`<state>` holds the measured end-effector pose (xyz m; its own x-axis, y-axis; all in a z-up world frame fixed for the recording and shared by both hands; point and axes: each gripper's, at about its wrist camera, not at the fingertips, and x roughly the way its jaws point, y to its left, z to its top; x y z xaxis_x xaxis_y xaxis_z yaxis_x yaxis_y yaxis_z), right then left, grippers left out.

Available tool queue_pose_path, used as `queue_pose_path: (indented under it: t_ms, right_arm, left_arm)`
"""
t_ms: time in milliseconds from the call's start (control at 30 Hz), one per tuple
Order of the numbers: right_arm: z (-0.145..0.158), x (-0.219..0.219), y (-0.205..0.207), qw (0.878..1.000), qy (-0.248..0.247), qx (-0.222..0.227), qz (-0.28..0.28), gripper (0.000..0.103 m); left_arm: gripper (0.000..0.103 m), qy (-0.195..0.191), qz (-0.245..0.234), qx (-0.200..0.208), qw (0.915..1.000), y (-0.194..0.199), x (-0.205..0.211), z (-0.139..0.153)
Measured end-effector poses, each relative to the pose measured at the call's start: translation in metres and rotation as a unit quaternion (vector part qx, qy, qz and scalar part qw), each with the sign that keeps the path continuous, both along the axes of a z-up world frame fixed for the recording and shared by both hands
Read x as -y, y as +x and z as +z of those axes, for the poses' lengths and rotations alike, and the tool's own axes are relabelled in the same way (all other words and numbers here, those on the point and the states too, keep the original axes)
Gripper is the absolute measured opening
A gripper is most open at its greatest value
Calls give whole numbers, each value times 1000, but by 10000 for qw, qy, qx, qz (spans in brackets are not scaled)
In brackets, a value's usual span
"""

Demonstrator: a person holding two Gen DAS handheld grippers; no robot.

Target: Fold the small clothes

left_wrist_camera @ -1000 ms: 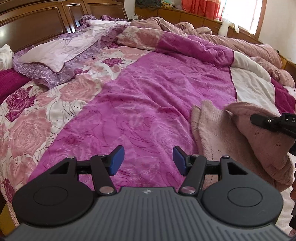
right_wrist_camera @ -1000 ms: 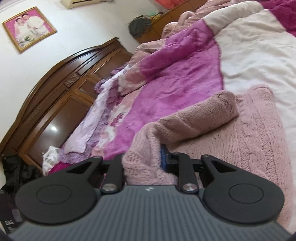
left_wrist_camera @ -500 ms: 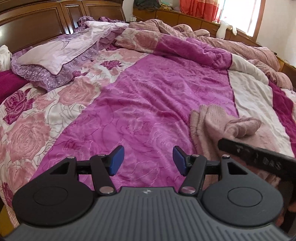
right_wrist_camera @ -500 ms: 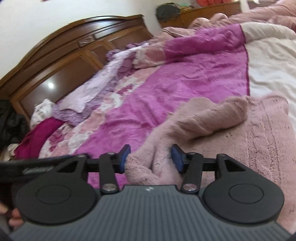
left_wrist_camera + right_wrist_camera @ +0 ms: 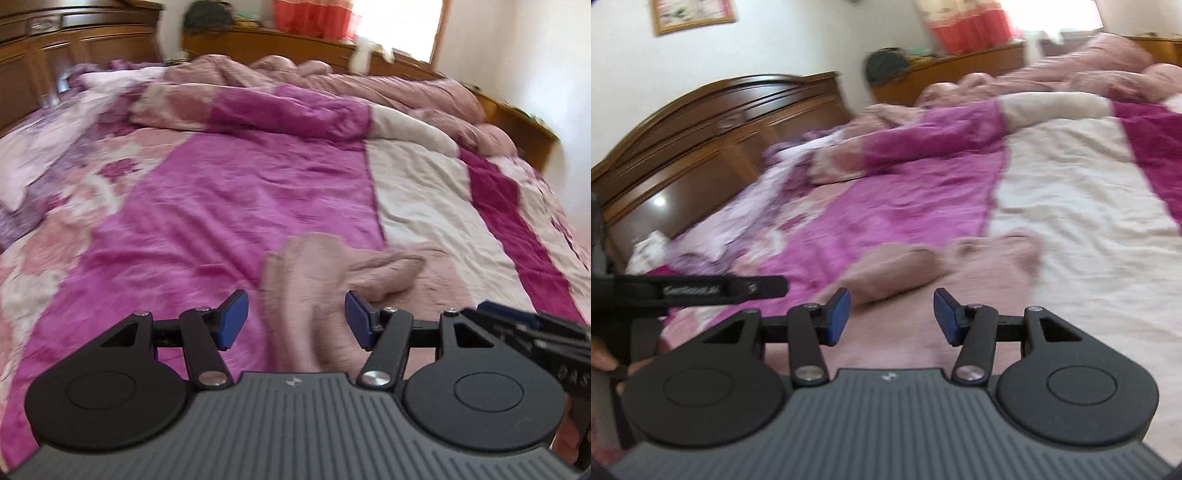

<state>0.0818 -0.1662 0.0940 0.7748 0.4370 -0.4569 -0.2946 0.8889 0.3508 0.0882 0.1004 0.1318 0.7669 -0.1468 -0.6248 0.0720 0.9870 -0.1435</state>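
Observation:
A pink knitted garment (image 5: 332, 273) lies crumpled on the bed's magenta quilt (image 5: 221, 206), with a rolled sleeve across its top. My left gripper (image 5: 295, 319) hovers just above its near edge, open, the blue pads apart from the knit. In the right wrist view the same garment (image 5: 905, 269) spreads out beyond and under my right gripper (image 5: 892, 315), which stands open with nothing pressed between its pads. Each gripper shows in the other's view: the right one (image 5: 535, 332) at the right edge, the left one (image 5: 701, 290) at the left.
A bunched pink and magenta duvet (image 5: 295, 107) lies across the far side of the bed. A dark wooden headboard (image 5: 701, 125) and lilac pillows (image 5: 33, 158) are to the left. A person's hand (image 5: 602, 365) holds the left gripper. A cream quilt stripe (image 5: 1089, 206) runs on the right.
My right gripper let go of the garment's knitted edge and drew back and up. My left gripper swung right until the garment sits in front of it. Both views are now blurred by motion.

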Motion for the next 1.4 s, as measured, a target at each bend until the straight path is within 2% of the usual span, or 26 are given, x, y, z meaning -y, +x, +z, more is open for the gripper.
queue_pose_path:
  t_ms: [133, 333, 500, 600, 633, 667, 733, 767, 900, 1000, 1067, 1133, 1200, 1333, 1400]
  right_arm:
    - [-10, 23, 7, 9990, -17, -98, -440, 54]
    - [-27, 42, 15, 9961, 116, -348, -803, 54]
    - [-37, 51, 19, 9940, 170, -505, -957, 54]
    - [-42, 52, 19, 9938, 203, -530, -956, 54]
    - [-42, 52, 20, 9938, 217, -536, -945, 54]
    - [-44, 52, 21, 9939, 230, -544, -932, 54]
    - [-46, 51, 23, 9941, 250, -548, -899, 54]
    - [-47, 50, 24, 9943, 277, -550, -871, 54]
    - [-48, 42, 26, 9950, 554, -651, -513, 54]
    - [-42, 20, 20, 9986, 276, -387, -238, 54]
    - [-40, 7, 18, 9994, 171, -296, -59, 54]
    - [-39, -6, 16, 9996, -185, -199, -30, 54]
    - [-41, -15, 15, 9989, -458, -122, 1, 54]
    - [-43, -16, 16, 9985, -548, -81, 7, 54]
    - [-44, -12, 16, 9988, -483, -103, -2, 54]
  left_arm:
    - [66, 103, -426, -55, 9990, 21, 29, -6]
    - [66, 345, -940, -229, 9947, 54, 64, -26]
    - [66, 612, -926, -370, 9931, 80, 79, -52]
    - [63, 632, -823, -276, 9942, 84, 78, -62]
    - [50, 566, -825, -208, 9948, 83, 75, -64]
    - [31, 505, -809, -185, 9953, 82, 72, -65]
    - [16, 412, -714, -152, 9965, 80, 66, -64]
    - [13, 359, -663, -95, 9971, 78, 61, -61]
    - [12, 200, -319, 306, 9988, 71, 38, -41]
    - [12, 195, -90, 361, 9991, 74, 20, -36]
    - [12, 269, 110, 221, 9993, 83, 9, -44]
    - [13, 155, 23, -102, 9998, 92, 1, -60]
    - [15, 240, -1, -203, 9995, 95, 0, -71]
    - [30, 435, 82, -96, 9990, 91, 2, -73]
    - [36, 394, 117, -145, 9991, 88, 1, -71]
